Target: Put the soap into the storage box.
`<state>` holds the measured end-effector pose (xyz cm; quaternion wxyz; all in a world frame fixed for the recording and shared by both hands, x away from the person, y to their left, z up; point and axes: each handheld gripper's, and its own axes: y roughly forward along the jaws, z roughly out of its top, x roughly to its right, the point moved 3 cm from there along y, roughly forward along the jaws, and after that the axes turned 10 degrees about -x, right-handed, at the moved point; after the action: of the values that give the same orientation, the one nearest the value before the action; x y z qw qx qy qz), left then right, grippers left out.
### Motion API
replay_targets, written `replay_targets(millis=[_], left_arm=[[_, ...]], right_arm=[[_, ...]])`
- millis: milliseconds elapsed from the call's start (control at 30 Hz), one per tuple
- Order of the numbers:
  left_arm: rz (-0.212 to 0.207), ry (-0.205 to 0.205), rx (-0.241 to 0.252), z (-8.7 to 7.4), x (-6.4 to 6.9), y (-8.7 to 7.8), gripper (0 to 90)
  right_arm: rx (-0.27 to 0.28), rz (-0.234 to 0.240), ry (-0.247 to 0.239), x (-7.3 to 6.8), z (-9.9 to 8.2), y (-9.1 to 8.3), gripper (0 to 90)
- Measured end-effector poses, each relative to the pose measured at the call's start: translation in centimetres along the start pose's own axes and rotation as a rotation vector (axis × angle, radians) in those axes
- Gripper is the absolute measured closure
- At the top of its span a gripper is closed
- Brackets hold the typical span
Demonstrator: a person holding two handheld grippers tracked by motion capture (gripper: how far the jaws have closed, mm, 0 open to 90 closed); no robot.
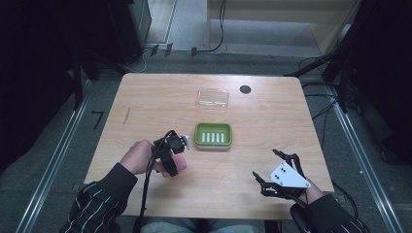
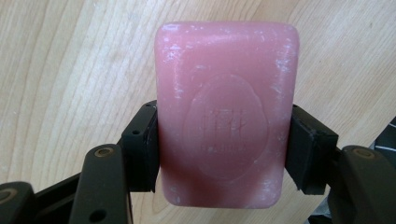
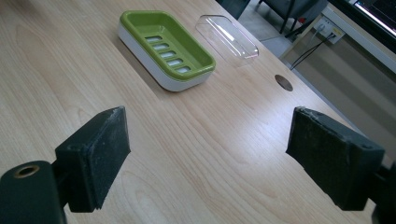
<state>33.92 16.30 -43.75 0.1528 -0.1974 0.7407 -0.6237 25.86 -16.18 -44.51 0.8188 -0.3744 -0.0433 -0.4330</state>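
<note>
The left tongs (image 2: 224, 154) clamp the pink soap (image 2: 226, 112) by its sides for the green dish (image 1: 213, 135), while the right tongs (image 3: 219, 158) gape empty.

Location: laboratory or test room. Indicators: bare wooden worktop (image 1: 160, 97), floor cables (image 1: 218, 29), metal frame rails (image 1: 53, 160), dark equipment racks (image 1: 131, 24).

Dim surroundings, evenly lit table (image 1: 272, 160) (soft shadows), close views slightly blurred.
</note>
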Motion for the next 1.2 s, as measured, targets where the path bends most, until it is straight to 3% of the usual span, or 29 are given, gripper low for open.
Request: replay_targets(millis=[1200], left_arm=[[0.012, 0.090, 0.017, 2.6, -0.2, -2.0, 38.6]], right_arm=[[0.000, -0.001, 0.000, 0.0, 0.0, 0.0, 13.3]])
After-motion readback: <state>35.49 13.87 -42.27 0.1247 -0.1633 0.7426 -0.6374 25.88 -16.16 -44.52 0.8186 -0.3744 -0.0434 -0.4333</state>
